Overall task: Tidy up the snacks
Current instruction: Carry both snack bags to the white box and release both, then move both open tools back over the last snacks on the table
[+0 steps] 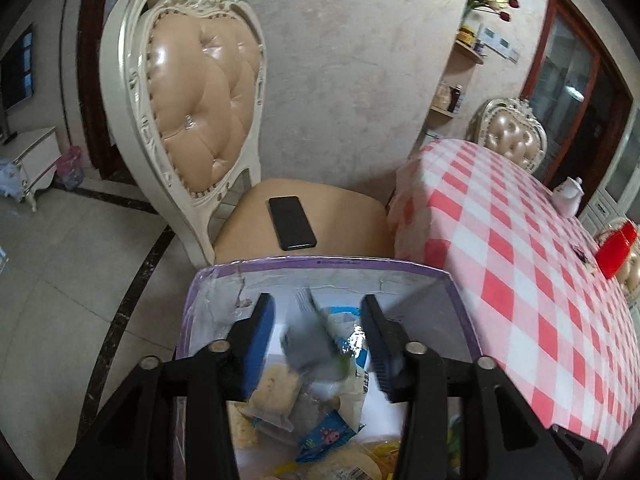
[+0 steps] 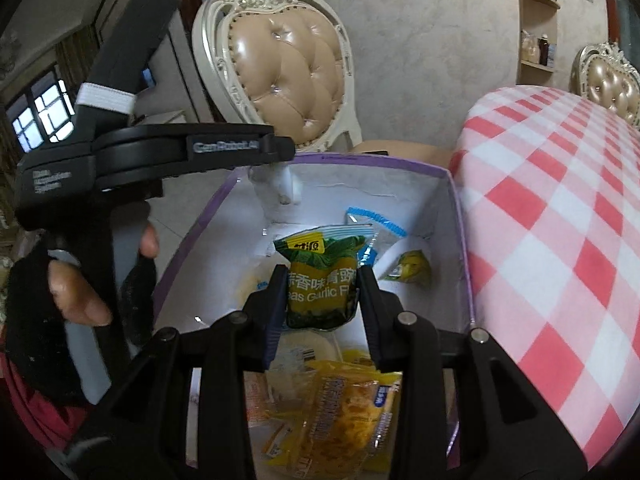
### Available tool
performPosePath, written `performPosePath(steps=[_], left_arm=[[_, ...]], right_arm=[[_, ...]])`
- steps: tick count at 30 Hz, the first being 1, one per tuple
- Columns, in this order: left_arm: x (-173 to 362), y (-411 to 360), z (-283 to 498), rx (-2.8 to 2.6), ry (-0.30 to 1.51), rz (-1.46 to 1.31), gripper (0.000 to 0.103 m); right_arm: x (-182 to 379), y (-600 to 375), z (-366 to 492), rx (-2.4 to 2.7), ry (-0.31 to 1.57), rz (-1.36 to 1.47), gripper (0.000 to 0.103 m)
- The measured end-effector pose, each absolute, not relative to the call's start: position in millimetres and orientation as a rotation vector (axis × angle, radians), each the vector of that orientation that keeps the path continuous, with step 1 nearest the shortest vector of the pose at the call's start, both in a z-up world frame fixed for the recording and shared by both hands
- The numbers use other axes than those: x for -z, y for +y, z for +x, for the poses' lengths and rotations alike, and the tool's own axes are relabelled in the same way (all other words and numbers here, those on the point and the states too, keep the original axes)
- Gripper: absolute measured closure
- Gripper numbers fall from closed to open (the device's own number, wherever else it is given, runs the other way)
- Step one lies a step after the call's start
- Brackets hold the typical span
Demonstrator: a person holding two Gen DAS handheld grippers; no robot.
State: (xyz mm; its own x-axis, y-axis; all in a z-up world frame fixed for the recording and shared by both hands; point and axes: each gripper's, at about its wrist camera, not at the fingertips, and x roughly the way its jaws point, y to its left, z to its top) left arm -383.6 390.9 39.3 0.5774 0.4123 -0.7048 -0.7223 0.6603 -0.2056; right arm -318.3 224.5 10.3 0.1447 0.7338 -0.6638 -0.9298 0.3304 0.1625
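Box (image 2: 456, 216), purple-rimmed and white inside, sits just left of the checked desk (image 2: 552, 216). Left hand-held gripper (image 1: 318, 336) hangs over it, jaws apart around a blurred grey packet (image 1: 308, 350). Right hand-held gripper (image 2: 322, 280) clamps an upright green pea packet (image 2: 322, 280), long axis vertical, above yellow snack bags (image 2: 348, 408).

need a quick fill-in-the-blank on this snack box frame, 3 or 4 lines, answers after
1. The right gripper grips a green packet of garlic ____.
2. The purple-rimmed cardboard box has a ____ inside lining.
3. The black phone lies on the seat of the tufted beige ____.
4. The tablecloth beside the box is checked red and ____.

Missing words: peas; white; chair; white
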Motion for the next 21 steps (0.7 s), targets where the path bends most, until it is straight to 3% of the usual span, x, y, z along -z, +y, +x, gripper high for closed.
performPosePath(steps=[1, 3, 5, 12, 21], left_arm=[[-38.5, 391.7, -383.3, -0.721, 0.667, -0.52, 0.033], [-39.1, 389.8, -384.6, -0.768, 0.647, -0.524, 0.027], [-40.7, 386.3, -384.2, -0.786, 0.627, -0.525, 0.026], [-51.3, 342.9, -343.0, -0.754, 0.61, -0.497, 0.019], [-68.4, 184.1, -116.3, -0.318, 0.783, -0.383, 0.017]], right_arm=[[-10.5, 222.7, -318.1, -1.248, 0.742, -0.31, 0.059], [-9.8, 221.3, -317.0, -1.27, 0.761, -0.304, 0.05], [-12.6, 211.8, -313.8, -1.29, 0.753, -0.282, 0.043], [-33.8, 145.8, -269.2, -1.228, 0.674, -0.215, 0.035], [-41.8, -2.8, -117.6, -0.819, 0.653, -0.143, 0.034]])
